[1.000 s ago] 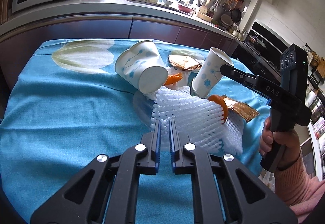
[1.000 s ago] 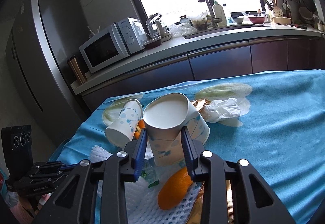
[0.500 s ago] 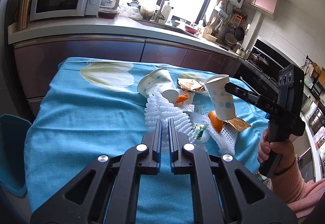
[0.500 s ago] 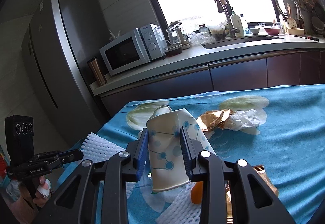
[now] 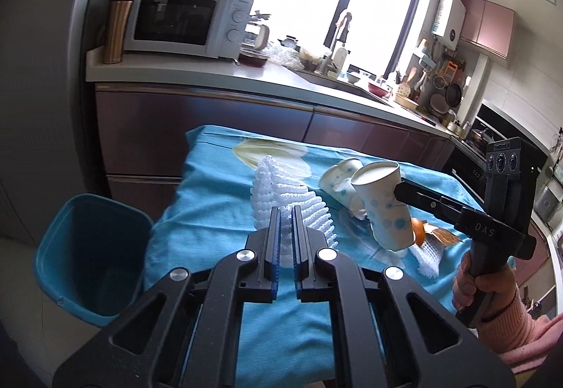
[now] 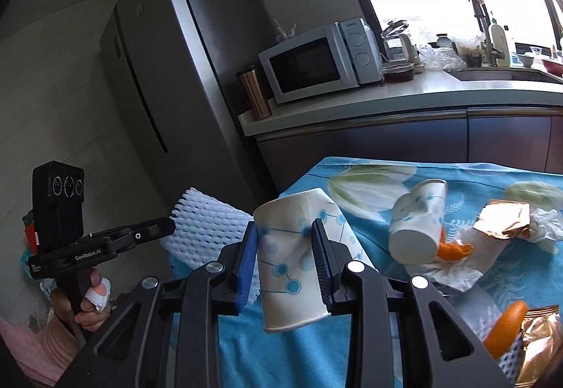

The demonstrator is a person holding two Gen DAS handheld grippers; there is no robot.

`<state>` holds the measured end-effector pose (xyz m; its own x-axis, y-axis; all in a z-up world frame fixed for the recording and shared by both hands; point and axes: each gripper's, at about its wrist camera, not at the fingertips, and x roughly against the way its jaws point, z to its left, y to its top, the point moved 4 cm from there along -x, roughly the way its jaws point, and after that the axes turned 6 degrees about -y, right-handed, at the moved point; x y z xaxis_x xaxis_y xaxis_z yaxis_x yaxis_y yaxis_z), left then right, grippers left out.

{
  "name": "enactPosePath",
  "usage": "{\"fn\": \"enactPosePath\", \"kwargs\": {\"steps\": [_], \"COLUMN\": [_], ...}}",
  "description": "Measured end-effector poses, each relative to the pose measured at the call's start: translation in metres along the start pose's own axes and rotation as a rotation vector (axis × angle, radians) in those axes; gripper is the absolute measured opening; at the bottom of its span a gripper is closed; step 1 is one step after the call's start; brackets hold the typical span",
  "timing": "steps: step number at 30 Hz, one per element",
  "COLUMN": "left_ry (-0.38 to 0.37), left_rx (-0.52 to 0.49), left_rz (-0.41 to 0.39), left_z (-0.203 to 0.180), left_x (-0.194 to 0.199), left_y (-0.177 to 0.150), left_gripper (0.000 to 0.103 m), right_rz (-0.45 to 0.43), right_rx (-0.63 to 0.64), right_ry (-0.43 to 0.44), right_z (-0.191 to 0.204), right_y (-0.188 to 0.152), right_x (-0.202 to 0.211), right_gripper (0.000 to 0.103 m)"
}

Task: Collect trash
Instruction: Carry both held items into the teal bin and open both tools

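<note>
left gripper (image 5: 286,229) clamps white foam fruit net (image 5: 281,198) and right gripper (image 6: 286,258) squeezes dented dotted white paper cup (image 6: 299,258), both above the table beside the blue plastic bin (image 5: 91,254); early release risks missing it.

A microwave (image 5: 183,25) sits on the counter (image 5: 197,73) with a copper tumbler (image 5: 115,29) just beside it. A grey fridge (image 6: 183,64) stands at the counter's end. Farther along are a tap (image 5: 340,32), pans (image 5: 452,94) and pink cabinets (image 5: 487,25).
</note>
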<state>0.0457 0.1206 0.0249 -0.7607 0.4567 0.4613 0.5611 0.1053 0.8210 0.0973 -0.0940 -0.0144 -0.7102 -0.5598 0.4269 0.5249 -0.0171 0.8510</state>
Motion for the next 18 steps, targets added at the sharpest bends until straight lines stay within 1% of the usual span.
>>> {"fn": "enactPosePath", "kwargs": {"steps": [7, 12, 18], "left_ry": [0.166, 0.27, 0.356], "left_rx": [0.079, 0.143, 0.207], "left_rz": [-0.057, -0.068, -0.062], "left_z": [0.074, 0.129, 0.181], "left_x": [0.049, 0.068, 0.075], "left_y": [0.006, 0.002, -0.008], "left_gripper": [0.007, 0.006, 0.006], "right_rz": [0.06, 0.105, 0.164], "right_rx": [0.052, 0.06, 0.052], "right_ry": [0.146, 0.23, 0.298], "right_z": [0.056, 0.091, 0.12], "right_y": [0.009, 0.013, 0.015], "right_x": [-0.054, -0.091, -0.134], "right_gripper": [0.029, 0.029, 0.029]}}
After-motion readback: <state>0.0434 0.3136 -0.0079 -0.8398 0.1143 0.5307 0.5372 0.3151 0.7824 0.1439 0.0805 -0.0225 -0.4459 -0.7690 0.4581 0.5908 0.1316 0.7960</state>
